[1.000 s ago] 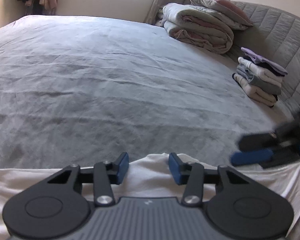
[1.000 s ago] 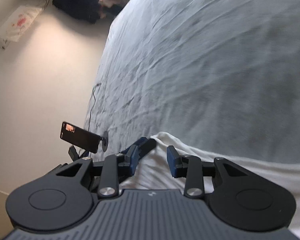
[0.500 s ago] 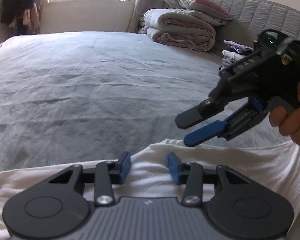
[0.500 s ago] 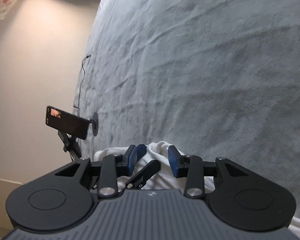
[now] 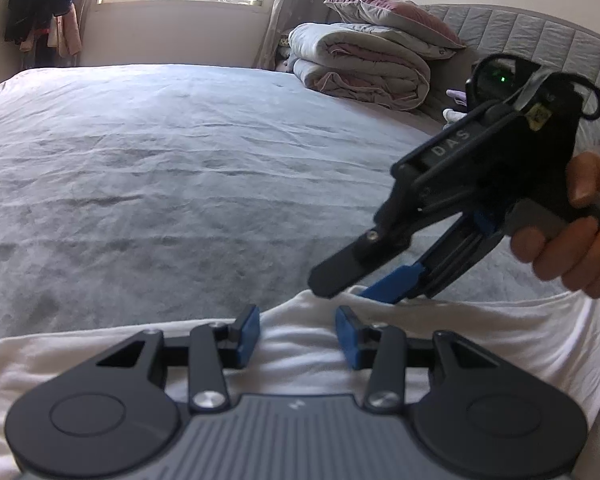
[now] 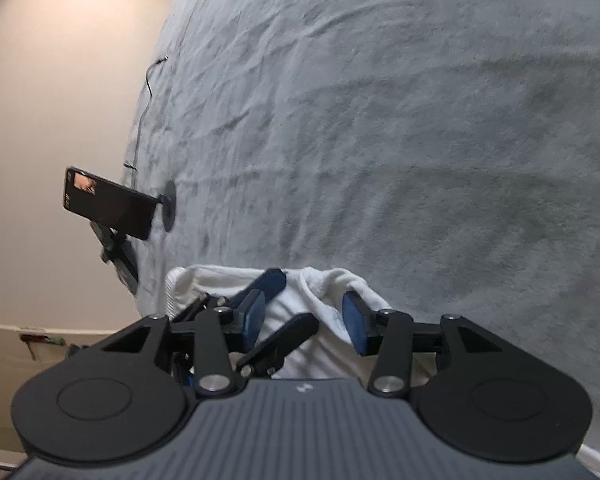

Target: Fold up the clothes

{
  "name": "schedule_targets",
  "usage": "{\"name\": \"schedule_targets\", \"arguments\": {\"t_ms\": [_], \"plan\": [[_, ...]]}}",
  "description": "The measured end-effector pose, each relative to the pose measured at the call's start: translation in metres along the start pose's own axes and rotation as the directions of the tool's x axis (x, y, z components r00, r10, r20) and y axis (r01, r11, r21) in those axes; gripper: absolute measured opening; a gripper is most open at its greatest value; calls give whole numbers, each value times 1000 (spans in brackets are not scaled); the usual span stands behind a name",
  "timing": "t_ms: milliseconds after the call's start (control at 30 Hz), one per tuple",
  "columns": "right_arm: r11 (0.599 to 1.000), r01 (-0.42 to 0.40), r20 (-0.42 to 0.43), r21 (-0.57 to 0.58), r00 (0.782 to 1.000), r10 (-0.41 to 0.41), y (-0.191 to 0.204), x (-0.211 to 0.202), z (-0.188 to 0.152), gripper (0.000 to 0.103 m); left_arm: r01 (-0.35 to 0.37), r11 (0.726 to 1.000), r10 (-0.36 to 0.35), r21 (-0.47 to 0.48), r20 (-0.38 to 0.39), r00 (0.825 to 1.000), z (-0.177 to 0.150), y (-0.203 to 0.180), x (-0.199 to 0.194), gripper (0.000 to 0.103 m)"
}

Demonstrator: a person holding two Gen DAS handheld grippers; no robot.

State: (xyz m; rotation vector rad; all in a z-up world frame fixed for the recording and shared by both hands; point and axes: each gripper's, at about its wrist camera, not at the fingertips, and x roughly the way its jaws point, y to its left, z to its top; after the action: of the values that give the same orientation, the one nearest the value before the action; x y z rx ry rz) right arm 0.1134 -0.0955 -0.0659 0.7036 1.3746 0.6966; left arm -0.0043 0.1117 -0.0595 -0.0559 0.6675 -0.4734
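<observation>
Your white shirt (image 5: pixel 440 336) spread on the near edge of the grey bed (image 5: pixel 180 168), left gripper (image 5: pixel 298 332) released over its hem, right gripper (image 6: pixel 304 316) opening, a raised fold loose between its pads, both grippers nearly touching.

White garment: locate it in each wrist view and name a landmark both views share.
Left wrist: the white garment spans the bottom, beneath the left gripper.
Right wrist: bunched at bottom centre, between the opening right gripper fingers.
Shared landmark: grey bedspread.
</observation>
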Motion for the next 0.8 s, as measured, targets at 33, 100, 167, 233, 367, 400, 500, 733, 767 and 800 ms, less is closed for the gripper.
{"name": "schedule_targets", "arguments": {"t_ms": [33, 100, 167, 233, 367, 400, 500, 733, 767, 800], "plan": [[1000, -21, 9, 10, 1000, 21, -2, 1, 0, 48, 3, 1000, -3, -2, 0, 1000, 1, 1, -1, 44], [997, -65, 35, 33, 997, 63, -6, 3, 0, 48, 7, 1000, -7, -10, 2, 1000, 2, 3, -2, 44], [993, -102, 84, 53, 992, 98, -11, 1, -1, 48, 3, 1000, -3, -19, 8, 1000, 3, 5, -3, 44], [988, -138, 124, 72, 984, 128, -16, -2, -1, 46, 0, 1000, 1, -22, 14, 1000, 4, 6, -4, 44], [996, -70, 120, 51, 991, 64, -19, 0, -3, 15, -15, 1000, 15, -18, 16, 1000, 6, 10, -6, 44], [998, -46, 134, 33, 990, 41, -16, -2, -3, 10, -20, 1000, 20, -23, 16, 1000, 7, 12, -6, 44], [997, 43, 199, -67, 980, -29, -1, -7, -5, 7, -25, 999, 26, -49, 20, 999, 10, 20, -6, 43], [970, 168, 253, -177, 960, -120, 6, 1, -10, 7, -52, 998, 53, -40, 14, 999, 1, 26, 4, 40], [971, 165, 242, -174, 963, -120, 7, -1, -11, 7, -60, 998, 61, -23, 11, 998, 3, 23, 4, 40], [972, 162, 229, -172, 966, -120, 9, -4, -12, 11, -63, 998, 63, -9, 8, 998, 5, 21, 4, 40]]}}
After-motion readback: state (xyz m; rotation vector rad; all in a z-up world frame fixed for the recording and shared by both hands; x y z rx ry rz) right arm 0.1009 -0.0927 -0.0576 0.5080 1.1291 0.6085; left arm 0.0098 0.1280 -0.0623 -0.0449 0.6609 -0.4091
